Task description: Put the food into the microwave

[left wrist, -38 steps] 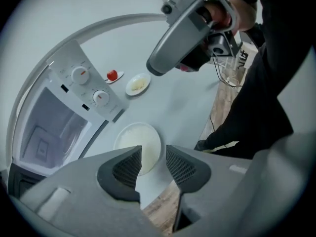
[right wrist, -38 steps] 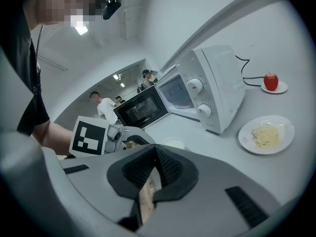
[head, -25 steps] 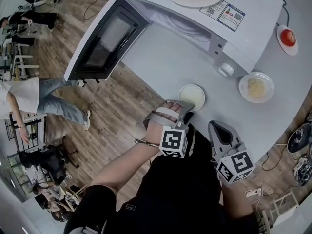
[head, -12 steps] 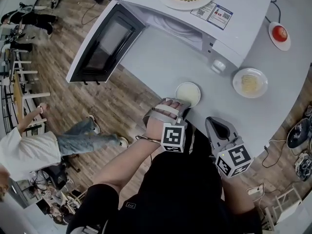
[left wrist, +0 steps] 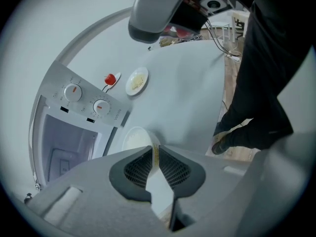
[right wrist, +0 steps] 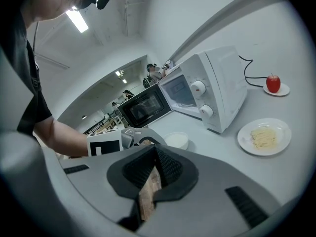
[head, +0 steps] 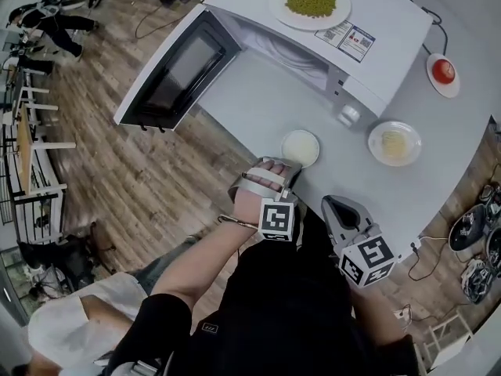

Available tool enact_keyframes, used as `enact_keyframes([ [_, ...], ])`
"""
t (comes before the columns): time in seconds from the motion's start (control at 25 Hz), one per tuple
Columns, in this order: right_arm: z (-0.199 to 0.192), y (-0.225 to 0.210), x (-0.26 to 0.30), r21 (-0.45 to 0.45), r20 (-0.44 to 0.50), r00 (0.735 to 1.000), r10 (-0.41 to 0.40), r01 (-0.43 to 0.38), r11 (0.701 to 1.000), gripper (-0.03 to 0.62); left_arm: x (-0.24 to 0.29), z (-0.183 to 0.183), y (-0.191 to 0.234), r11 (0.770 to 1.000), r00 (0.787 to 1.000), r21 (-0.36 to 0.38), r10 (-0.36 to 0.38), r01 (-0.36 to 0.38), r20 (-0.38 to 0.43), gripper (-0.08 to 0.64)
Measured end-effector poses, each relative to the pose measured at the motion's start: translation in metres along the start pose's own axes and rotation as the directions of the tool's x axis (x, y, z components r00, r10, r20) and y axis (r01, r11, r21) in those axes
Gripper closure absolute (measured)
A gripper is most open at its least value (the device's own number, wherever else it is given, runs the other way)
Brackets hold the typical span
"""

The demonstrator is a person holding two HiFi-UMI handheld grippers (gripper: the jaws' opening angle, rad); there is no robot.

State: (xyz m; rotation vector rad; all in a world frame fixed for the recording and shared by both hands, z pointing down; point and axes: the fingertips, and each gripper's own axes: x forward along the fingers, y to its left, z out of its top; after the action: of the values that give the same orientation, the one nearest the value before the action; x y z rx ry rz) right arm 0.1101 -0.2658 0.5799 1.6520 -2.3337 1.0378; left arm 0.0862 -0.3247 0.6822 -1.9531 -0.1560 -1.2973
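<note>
Left hand-held gripper (left wrist: 155, 155) points down at the near edge of the tabletop (head: 258, 100). Its jaws are closing with the near rim of the white bowl (head: 300, 147) between them, pads right against the rim. The bowl sits on the tabletop near the front edge, in front of the microwave (head: 391, 30) and apart from it. White content in the bowl, cannot tell what.

Right hand-held gripper (right wrist: 156, 156) is off to the right of the left one, over the tabletop edge. Its jaws are pressed together with nothing between them; only wood floor (head: 117, 178) shows through the slot below the pads.

The microwave door (head: 176, 73) is swung wide open to the left, so the cavity is exposed. Two dials are on the control panel (left wrist: 86, 100).

A plate (head: 275, 2) of green peas (head: 311, 0) sits on top of the microwave. A plate (head: 374, 149) with pale noodles (head: 393, 141) is on the tabletop to the right of the bowl, well apart from it. A red apple (head: 443, 70) sits on a small saucer (head: 433, 84) farther back right, beside the microwave's cable.
</note>
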Motion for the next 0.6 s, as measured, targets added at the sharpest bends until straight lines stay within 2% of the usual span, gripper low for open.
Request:
enact_keyframes([
  [0.28, 0.012, 0.009, 0.001, -0.031, -0.003, 0.999, 0.038, -0.038, 0.999, 0.578, -0.018, -0.004, 0.021, 0.998, 0.998, -0.025, 0.051, -0.052, -0.022, 0.512],
  [0.6, 0.046, 0.017, -0.003, -0.091, 0.034, 0.995, 0.097, -0.093, 0.991, 0.578, -0.051, -0.003, 0.065, 0.986, 0.985, -0.049, 0.154, -0.158, -0.074, 0.512],
])
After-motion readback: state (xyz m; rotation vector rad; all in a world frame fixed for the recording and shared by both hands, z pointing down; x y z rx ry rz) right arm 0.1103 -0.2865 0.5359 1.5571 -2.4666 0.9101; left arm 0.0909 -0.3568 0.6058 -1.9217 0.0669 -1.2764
